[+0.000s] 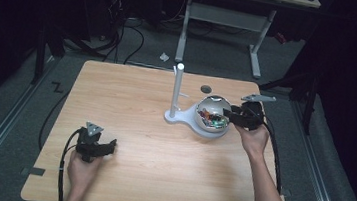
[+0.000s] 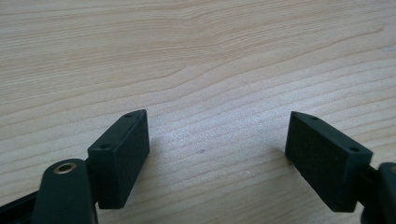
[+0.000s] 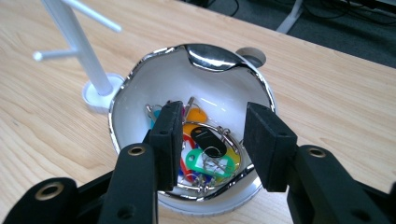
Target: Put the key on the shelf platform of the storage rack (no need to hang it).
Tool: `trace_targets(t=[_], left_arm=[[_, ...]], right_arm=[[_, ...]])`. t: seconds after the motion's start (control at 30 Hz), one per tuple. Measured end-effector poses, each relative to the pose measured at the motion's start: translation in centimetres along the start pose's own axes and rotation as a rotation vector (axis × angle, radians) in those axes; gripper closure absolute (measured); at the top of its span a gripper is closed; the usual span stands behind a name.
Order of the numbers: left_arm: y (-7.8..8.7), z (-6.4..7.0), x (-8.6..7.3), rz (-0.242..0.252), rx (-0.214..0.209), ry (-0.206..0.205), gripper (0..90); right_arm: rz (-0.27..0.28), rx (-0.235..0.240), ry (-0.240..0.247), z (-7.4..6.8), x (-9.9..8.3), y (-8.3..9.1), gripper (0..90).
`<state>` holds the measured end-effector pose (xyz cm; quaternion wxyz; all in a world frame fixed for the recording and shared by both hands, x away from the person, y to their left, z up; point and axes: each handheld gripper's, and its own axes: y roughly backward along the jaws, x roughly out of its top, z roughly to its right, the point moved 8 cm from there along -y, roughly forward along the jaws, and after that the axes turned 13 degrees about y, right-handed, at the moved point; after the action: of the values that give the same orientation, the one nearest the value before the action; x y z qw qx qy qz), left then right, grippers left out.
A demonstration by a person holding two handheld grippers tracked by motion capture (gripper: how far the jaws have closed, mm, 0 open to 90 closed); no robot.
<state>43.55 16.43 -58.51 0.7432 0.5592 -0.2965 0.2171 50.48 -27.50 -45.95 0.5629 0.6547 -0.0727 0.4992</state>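
Right gripper view: bowl (image 3: 140, 88) of colourful key tags (image 3: 205, 154)

chrome bowl (image 3: 140, 79), multicoloured key tags (image 3: 205, 154), white stand (image 3: 86, 60).

Lit table (image 1: 151, 153), dark surroundings; glare on bowl (image 3: 212, 56).

Key tags (image 3: 205, 154) in the bowl (image 3: 140, 84), just right of the peg stand (image 1: 176, 93), on the table (image 1: 130, 105).
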Motion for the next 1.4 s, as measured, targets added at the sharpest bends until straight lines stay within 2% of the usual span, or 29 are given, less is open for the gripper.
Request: trace_targets(t=[0.37,0.47,0.63,0.87,1.07,1.4], left_arm=[[0.0,0.0,0.0,0.0,0.0,-0.001,22.2],[0.0,0.0,0.0,0.0,0.0,-0.001,22.2],[0.0,0.0,0.0,-0.001,0.0,-0.002,22.2],[0.0,0.0,0.0,-0.001,-0.002,0.0,22.2],[0.0,0.0,0.0,-0.001,-0.004,0.0,22.1],[0.0,0.0,0.0,-0.002,-0.006,0.002,22.1]], right_arm=[[0.024,-0.025,-0.019,0.4,-0.3,2.4,57.5],[0.051,-0.041,-0.015,0.0,-0.4,3.2,58.8],[0.039,-0.046,-0.003,-0.4,-1.0,4.1,58.3],[0.072,-0.041,0.002,-1.1,-0.8,5.9,57.9],[0.086,-0.026,-0.02,-1.7,-1.3,6.6,58.2],[0.092,-0.043,-0.015,-2.5,-2.0,7.6,57.7]])
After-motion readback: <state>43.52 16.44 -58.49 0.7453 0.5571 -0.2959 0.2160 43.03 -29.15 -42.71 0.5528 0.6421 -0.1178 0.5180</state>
